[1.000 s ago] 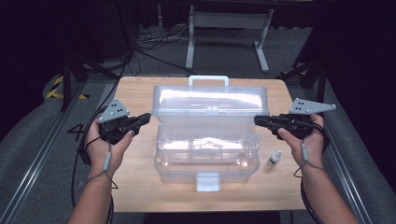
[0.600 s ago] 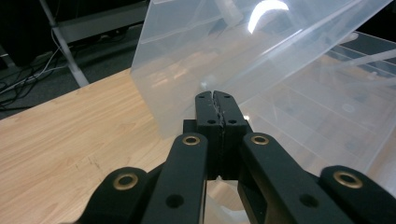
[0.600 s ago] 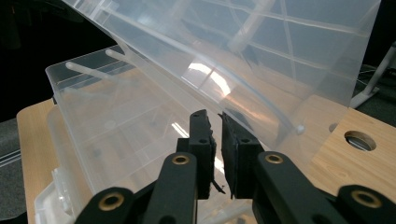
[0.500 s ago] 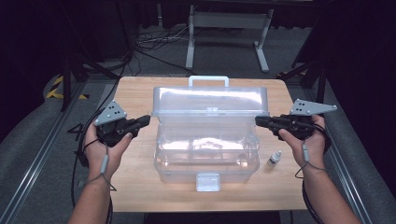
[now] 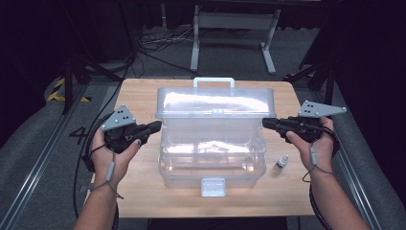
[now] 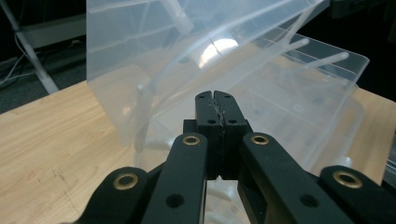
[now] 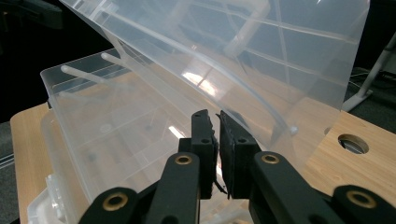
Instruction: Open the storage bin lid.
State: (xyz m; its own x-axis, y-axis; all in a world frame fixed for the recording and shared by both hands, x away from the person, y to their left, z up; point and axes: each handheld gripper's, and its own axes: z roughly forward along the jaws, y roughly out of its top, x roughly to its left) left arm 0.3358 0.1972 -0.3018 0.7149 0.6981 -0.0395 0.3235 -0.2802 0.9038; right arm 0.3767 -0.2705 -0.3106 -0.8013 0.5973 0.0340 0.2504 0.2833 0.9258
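Barely shifted, both grippers flank the clear box point(image 5: 210, 143), lid raised.

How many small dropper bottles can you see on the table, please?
1: the dropper bottle stands on the table right of the clear box; others may be hidden.

box point(image 5: 213, 143) mid-table point(image 5: 143, 191) | left gripper point(image 5: 154, 127) left | right gripper point(image 5: 266, 123) right | bottle point(image 5: 281, 163) right-front

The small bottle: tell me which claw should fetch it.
Right. The small bottle stands just below the right claw, on that side of the clear box; the left claw sits across it.
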